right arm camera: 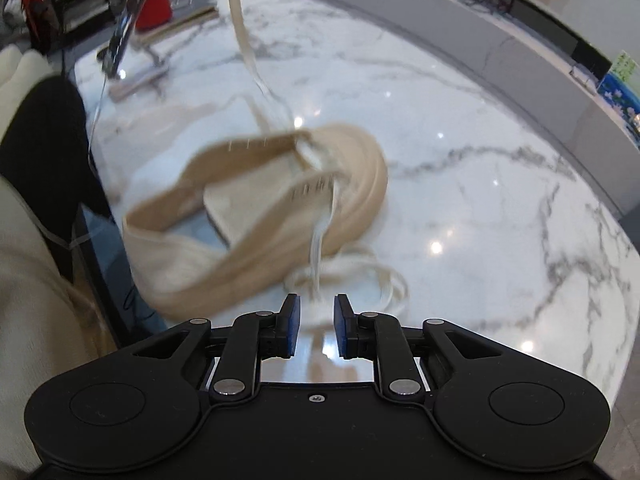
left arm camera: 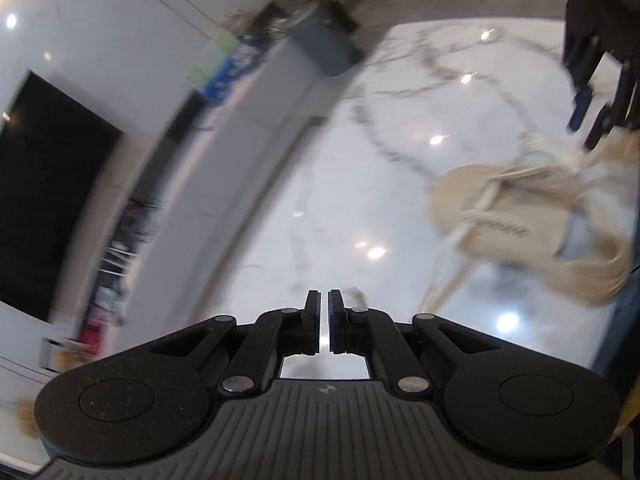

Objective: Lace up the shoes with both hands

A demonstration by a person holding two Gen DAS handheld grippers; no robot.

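Observation:
A beige shoe (right arm camera: 256, 208) lies tilted and blurred on the white marble table (right arm camera: 480, 200), near the edge by the person. One cream lace (right arm camera: 240, 28) rises taut from its eyelets out of the top of the right wrist view. My left gripper (left arm camera: 324, 294) is shut, with a lace end (left arm camera: 356, 294) poking out beside its right finger; the shoe (left arm camera: 520, 216) sits far to its right. My right gripper (right arm camera: 316, 304) is open just in front of the shoe, and a second lace (right arm camera: 320, 236) hangs down toward the gap. The right gripper (left arm camera: 588, 120) also shows above the shoe.
A phone on a stand (right arm camera: 120, 40) and a red box (right arm camera: 154, 4) sit at the table's far left. A potted plant (left arm camera: 324, 44) stands past the table's end, a dark screen (left arm camera: 48, 200) on the wall. The person's beige clothing (right arm camera: 36, 280) borders the table.

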